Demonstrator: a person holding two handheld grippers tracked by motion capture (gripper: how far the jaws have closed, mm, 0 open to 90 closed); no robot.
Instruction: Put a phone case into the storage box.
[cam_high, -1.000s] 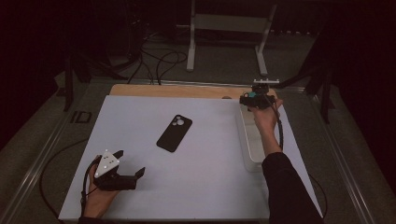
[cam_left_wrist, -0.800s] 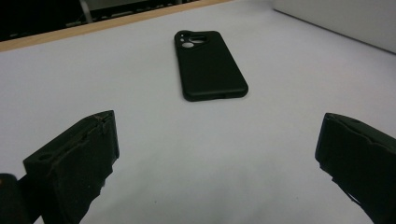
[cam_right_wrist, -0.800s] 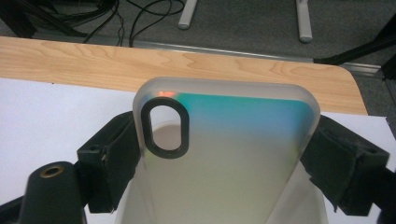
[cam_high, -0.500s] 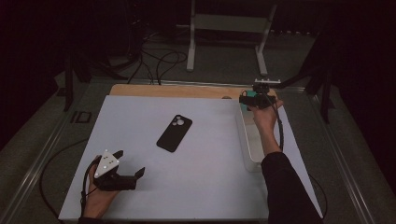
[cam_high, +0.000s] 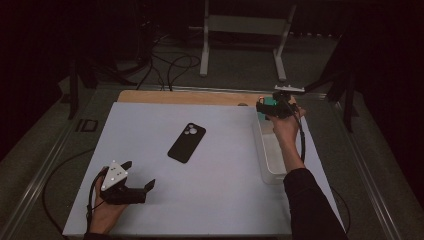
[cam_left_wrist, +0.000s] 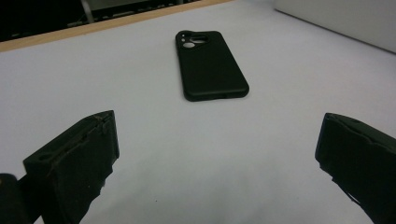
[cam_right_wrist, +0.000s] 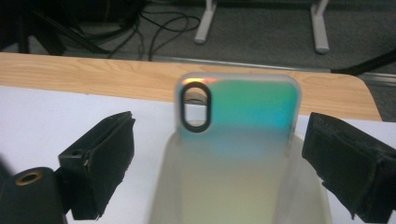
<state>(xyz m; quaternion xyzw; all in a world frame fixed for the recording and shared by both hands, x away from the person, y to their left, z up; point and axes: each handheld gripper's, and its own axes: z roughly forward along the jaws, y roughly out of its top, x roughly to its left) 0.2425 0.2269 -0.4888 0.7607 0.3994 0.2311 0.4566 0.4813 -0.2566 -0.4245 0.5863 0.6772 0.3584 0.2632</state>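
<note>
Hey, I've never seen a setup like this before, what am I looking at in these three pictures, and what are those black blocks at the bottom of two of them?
A person sits at a table holding a hand tool with two jaws in each hand. The high view looks down from above. The other two come from cameras riding on the tools, and the black blocks are each tool's own jaws. The left gripper rests near the table's front edge, jaws open, pointing at a black phone case lying flat. The right gripper is at the far end of a clear plastic bin. An iridescent phone case stands between its jaws, which have just been opening and do not touch it. Nothing is held.
</note>
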